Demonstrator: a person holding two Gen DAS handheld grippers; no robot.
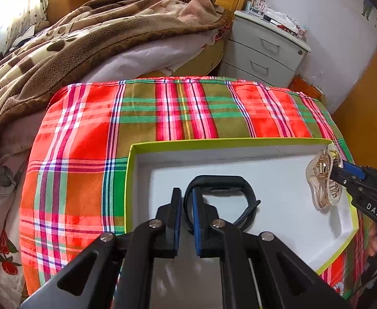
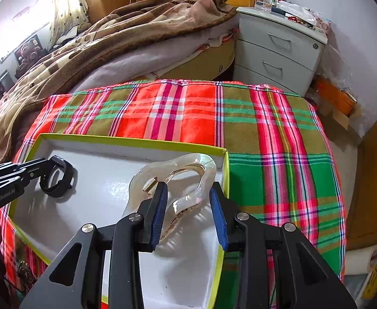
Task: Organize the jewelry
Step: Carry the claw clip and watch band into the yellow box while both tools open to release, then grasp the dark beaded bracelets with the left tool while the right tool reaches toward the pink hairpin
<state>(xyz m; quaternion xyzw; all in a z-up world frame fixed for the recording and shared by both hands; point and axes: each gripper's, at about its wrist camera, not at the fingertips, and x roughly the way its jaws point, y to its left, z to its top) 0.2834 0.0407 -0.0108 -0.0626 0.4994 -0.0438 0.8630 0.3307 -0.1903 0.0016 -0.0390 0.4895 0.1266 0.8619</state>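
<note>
A white box with a lime-green rim (image 1: 229,141) (image 2: 126,140) lies on the plaid cloth. My left gripper (image 1: 187,200) is shut on a black wristband (image 1: 229,182), holding its strap just above the box floor; it also shows in the right wrist view (image 2: 57,180). My right gripper (image 2: 188,193) holds a clear, pearly hair claw clip (image 2: 178,170) between its blue pads over the box's right side. In the left wrist view the clip (image 1: 322,180) hangs from the right gripper (image 1: 340,170) at the box's right rim.
The plaid cloth (image 1: 162,108) covers a raised surface. A bed with a brown blanket (image 1: 72,46) lies behind and to the left. A grey nightstand with drawers (image 2: 278,49) stands at the back right, with small items on top.
</note>
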